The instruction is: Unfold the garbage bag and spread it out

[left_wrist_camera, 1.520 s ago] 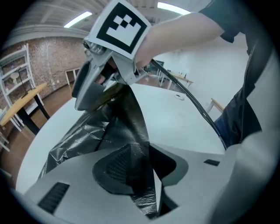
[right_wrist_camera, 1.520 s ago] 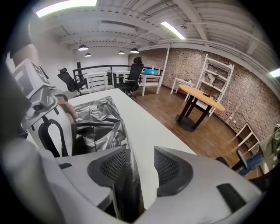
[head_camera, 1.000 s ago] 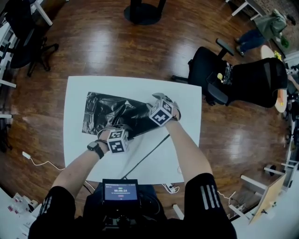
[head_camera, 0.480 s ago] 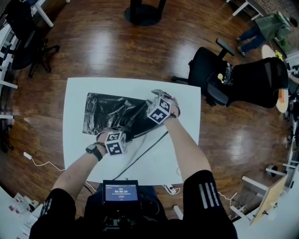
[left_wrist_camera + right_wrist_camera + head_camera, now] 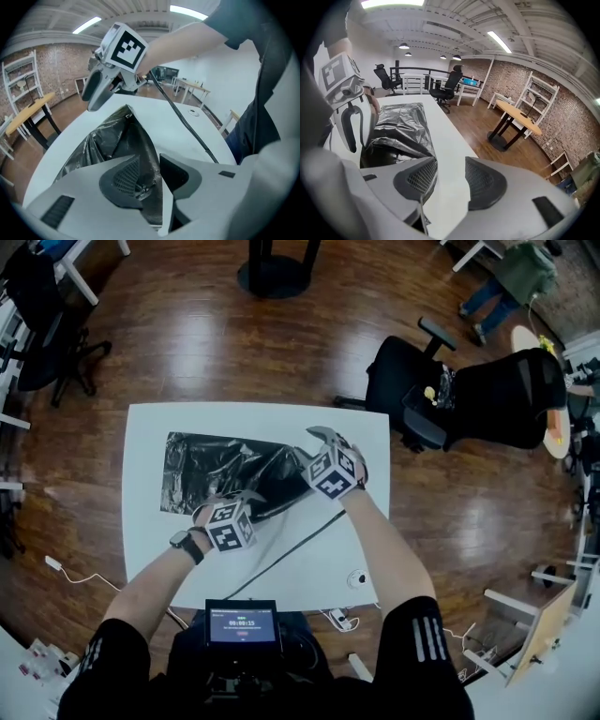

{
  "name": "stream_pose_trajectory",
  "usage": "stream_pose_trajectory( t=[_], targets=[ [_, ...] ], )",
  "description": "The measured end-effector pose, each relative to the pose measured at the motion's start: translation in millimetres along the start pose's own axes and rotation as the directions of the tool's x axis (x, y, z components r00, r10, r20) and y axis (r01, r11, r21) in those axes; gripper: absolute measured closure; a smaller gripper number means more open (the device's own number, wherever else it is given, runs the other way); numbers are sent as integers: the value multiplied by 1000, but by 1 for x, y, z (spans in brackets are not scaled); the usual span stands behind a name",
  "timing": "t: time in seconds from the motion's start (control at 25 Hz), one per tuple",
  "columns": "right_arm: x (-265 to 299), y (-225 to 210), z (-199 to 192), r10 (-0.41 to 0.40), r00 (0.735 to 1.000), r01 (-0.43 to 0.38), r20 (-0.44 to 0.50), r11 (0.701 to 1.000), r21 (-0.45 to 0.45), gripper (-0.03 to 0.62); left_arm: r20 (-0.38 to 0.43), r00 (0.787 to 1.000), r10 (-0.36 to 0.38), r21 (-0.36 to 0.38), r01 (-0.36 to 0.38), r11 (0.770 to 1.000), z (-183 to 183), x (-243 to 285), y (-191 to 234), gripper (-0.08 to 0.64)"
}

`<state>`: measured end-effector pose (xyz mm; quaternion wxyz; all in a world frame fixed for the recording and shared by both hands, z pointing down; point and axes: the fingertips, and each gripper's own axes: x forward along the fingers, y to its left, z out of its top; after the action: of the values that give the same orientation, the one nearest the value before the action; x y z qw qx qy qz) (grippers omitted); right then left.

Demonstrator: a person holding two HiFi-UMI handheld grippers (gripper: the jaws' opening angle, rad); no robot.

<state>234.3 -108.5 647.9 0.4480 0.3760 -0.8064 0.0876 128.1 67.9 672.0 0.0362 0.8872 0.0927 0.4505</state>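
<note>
L gripper [image 5: 152, 174] clamped on thin film of black bag [image 5: 211, 470], edge tented up; R gripper [image 5: 451, 180] jaws apart, just narrowing, gap bare, bag alongside. Bag part-folded on white table [image 5: 150, 549]. Prob. light, limp, slippery, tear-prone: pinch at corners.

The garbage bag [image 5: 220, 470] is glossy black, the bench [image 5: 150, 540] plain white. The floor [image 5: 187, 334] is reddish-brown wood planks. The office chair [image 5: 394, 371] and cable [image 5: 291, 545] are black.

Open office: swivel chairs [image 5: 405, 381], white desks [image 5: 141, 521], wood floor [image 5: 216, 343], brick wall [image 5: 567, 112].
</note>
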Motion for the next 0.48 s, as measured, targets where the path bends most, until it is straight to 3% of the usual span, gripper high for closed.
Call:
stream_pose_trajectory(
  t=[0.24,0.48],
  targets=[
    [-13,9,-32,20,999,-19,-48,999,39,360,30,999,-27,22,26,999,45,32,0,420],
    [-11,19,-55,35,996,-31,-83,998,51,360,-43,994,-103,15,104,995,39,70,-15,420]
  ],
)
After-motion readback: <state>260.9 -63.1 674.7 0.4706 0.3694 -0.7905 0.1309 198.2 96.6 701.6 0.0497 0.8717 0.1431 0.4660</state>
